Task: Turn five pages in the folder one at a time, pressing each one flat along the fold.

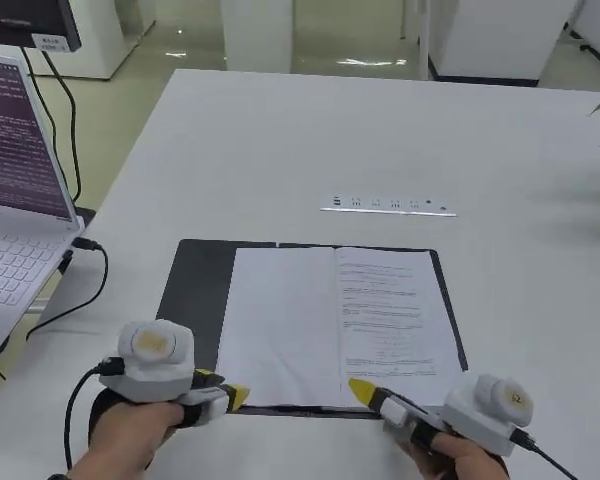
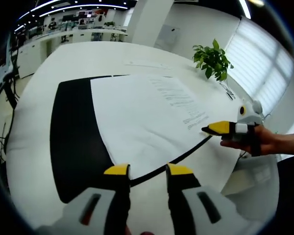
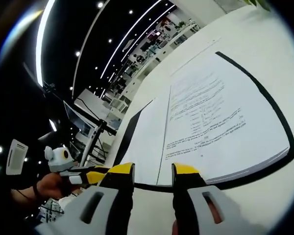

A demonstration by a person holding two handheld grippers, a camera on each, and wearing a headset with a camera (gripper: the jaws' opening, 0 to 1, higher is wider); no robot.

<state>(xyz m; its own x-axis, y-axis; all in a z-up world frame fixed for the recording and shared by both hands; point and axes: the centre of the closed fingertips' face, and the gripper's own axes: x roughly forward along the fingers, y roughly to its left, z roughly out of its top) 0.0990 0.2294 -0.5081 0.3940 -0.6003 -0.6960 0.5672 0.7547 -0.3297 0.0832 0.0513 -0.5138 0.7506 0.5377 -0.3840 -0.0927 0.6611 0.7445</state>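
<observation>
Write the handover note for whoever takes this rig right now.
Left gripper: open, empty, at the folder's near left edge.
Right gripper: open, empty, at the near edge by the fold.
Folder lies open on the table: blank page left, printed page right, both flat.
Done: count of turned pages cannot be told.
To do: turn the printed page, press along the fold, carry on to five.

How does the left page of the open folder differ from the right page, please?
The left page is blank white; the right page carries printed text. The left page leaves a wide strip of the black folder bare beside it; the right page covers its half nearly to the edge. Both lie flat, meeting at the fold.
</observation>
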